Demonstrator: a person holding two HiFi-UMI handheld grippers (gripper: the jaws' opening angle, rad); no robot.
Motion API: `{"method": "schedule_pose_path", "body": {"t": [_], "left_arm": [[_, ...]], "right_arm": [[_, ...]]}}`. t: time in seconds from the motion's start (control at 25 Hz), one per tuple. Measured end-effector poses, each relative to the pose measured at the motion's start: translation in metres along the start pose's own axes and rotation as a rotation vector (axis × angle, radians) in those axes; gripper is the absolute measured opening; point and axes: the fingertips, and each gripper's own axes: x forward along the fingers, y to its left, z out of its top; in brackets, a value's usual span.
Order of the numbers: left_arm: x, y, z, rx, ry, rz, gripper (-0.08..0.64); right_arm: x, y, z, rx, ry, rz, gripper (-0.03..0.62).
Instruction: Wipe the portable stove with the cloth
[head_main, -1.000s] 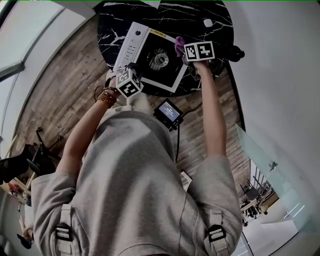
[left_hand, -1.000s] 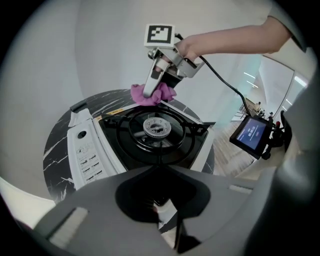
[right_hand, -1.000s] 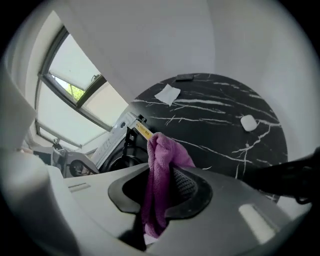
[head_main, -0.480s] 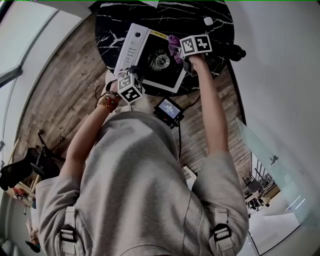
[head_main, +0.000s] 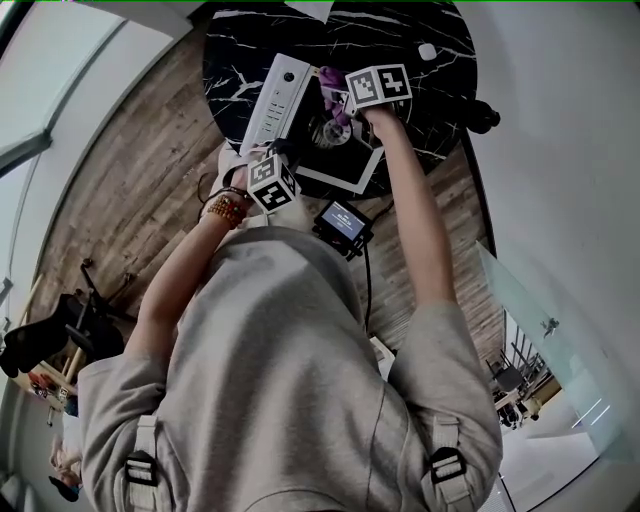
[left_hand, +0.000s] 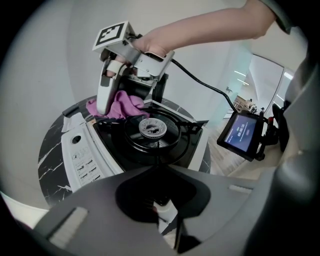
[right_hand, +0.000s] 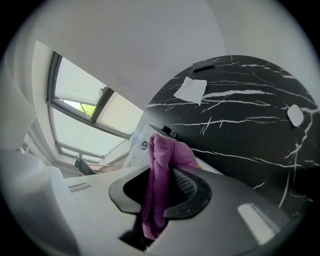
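We see a round black worktop (head_main: 400, 40) with white lines in it, like marble. The portable stove (head_main: 278, 100) sits on it. The stove has a white strip with buttons on one side and a black top. In the middle of the black top is a round burner (left_hand: 150, 127).

Our right tool (right_hand: 160, 200) is pressed shut on the cloth (right_hand: 159, 175). The cloth is purple and soft. It is bunched up between the two jaws and sticks out past them. From the left gripper view, the cloth rests on the far corner of the black top. There it is behind the burner and close to the white strip. The right tool stands over it and points down.

Our left tool (left_hand: 160, 210) is at the near edge of the stove. Its jaws are close together, with only a thin gap. A bit of the stove's white edge shows in that gap, so the tool seems to pinch it.

A small screen (left_hand: 242, 135) with a blue glow hangs just off the near side of the worktop. A black cable runs from the right tool toward it. A white sheet of paper (right_hand: 190, 90) lies on the far part of the worktop. A small white oval thing (right_hand: 295, 115) lies well apart from the stove.
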Motion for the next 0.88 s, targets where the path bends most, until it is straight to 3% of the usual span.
{"method": "schedule_pose_path", "body": {"t": [0.12, 0.32, 0.4, 0.52, 0.6, 0.76, 0.88], "left_arm": [[0.0, 0.001, -0.001, 0.006, 0.0, -0.004, 0.025], [-0.001, -0.001, -0.001, 0.023, 0.0, -0.008, 0.025], [-0.001, 0.0, -0.002, 0.029, 0.001, -0.007, 0.026], [0.0, -0.001, -0.003, 0.037, 0.009, -0.008, 0.026], [0.0, -0.002, -0.002, 0.043, 0.016, -0.012, 0.026], [0.0, -0.003, -0.002, 0.047, 0.02, -0.025, 0.028], [0.0, -0.003, 0.0, 0.048, 0.018, -0.028, 0.028]], "right_arm": [[-0.003, 0.003, 0.002, 0.01, -0.043, 0.053, 0.089], [-0.063, 0.016, 0.021, 0.13, -0.314, 0.297, 0.092], [-0.089, -0.003, 0.021, 0.133, -0.351, 0.226, 0.092], [-0.108, -0.052, -0.001, 0.074, -0.286, -0.043, 0.092], [-0.108, -0.076, -0.017, 0.063, -0.221, -0.168, 0.092], [-0.081, -0.088, -0.034, 0.075, -0.112, -0.235, 0.092], [-0.064, -0.084, -0.032, 0.099, -0.091, -0.257, 0.089]]}}
